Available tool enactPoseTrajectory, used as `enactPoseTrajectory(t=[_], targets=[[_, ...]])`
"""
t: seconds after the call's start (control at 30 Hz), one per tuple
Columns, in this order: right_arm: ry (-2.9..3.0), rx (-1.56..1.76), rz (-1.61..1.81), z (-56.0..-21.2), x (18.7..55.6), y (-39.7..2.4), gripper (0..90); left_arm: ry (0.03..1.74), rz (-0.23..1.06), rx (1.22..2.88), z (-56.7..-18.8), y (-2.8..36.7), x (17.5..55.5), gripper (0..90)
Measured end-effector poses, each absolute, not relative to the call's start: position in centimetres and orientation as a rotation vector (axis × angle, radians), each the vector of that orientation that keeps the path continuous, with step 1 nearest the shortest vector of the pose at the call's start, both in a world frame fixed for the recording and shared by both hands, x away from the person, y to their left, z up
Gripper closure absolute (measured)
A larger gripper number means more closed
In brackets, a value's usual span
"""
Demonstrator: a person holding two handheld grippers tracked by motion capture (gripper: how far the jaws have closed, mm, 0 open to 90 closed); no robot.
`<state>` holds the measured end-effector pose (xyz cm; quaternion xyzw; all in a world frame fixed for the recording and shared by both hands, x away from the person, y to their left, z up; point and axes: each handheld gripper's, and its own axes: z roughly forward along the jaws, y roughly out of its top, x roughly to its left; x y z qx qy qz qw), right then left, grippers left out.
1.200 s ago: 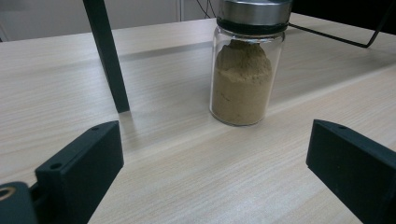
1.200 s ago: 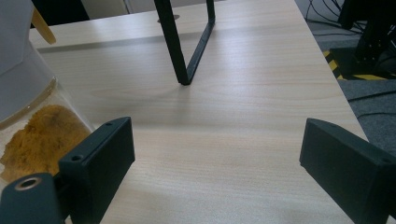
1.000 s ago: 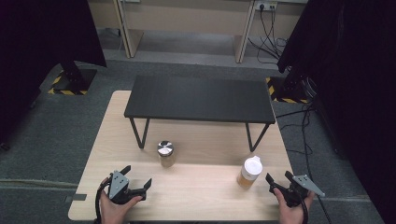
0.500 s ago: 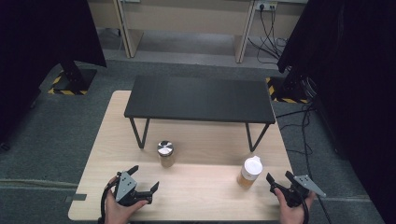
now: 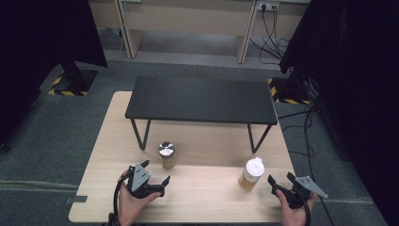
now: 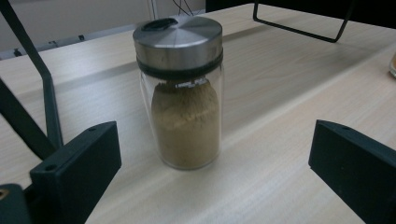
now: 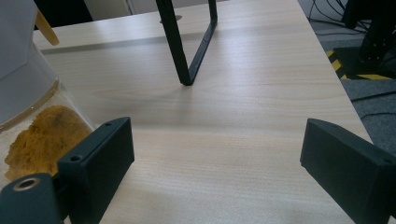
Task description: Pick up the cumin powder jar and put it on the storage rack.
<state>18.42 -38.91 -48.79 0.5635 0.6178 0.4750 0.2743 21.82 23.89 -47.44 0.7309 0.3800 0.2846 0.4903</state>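
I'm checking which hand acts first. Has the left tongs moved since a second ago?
Yes. In the high view the left tongs, jaws open, has shifted rightward toward the steel-lidded jar, closer beneath the black shelf's left leg.

A black low bench (image 5: pixel 202 100) stands on the wooden table (image 5: pixel 211 207) (far side).

On the pale wooden surface (image 5: pixel 207 141) a small black stand (image 5: pixel 201 100) rests on thin legs toward the far side. Near its left legs stands a jar with a silver lid (image 5: pixel 166 155); a jar with a white lid (image 5: pixel 251 173) stands near the right legs, well apart from the first. The left tool (image 5: pixel 155 177), jaws spread, sits just beside the silver-lidded jar without touching it. The right tool (image 5: pixel 278 180), also spread, lies near the white-lidded jar.
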Motion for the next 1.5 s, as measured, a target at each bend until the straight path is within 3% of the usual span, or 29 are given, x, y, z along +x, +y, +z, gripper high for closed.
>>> enactPoseTrajectory(t=[0.93,1.23,1.37,1.5], targets=[[1.682,1.510,1.276,-48.7,18.6,-39.0,9.9,1.014,0.678,1.810,-47.7,20.9,27.6,4.0],[1.691,1.503,1.277,-48.7,18.7,-38.8,9.9,1.023,0.675,1.809,-48.3,20.7,28.3,12.6],[1.690,1.504,1.282,-48.7,18.7,-38.9,9.9,1.006,0.655,1.820,-48.4,20.9,28.5,24.5],[1.691,1.503,1.280,-48.7,18.7,-38.9,9.9,1.014,0.652,1.808,-48.5,21.0,28.5,29.9]])
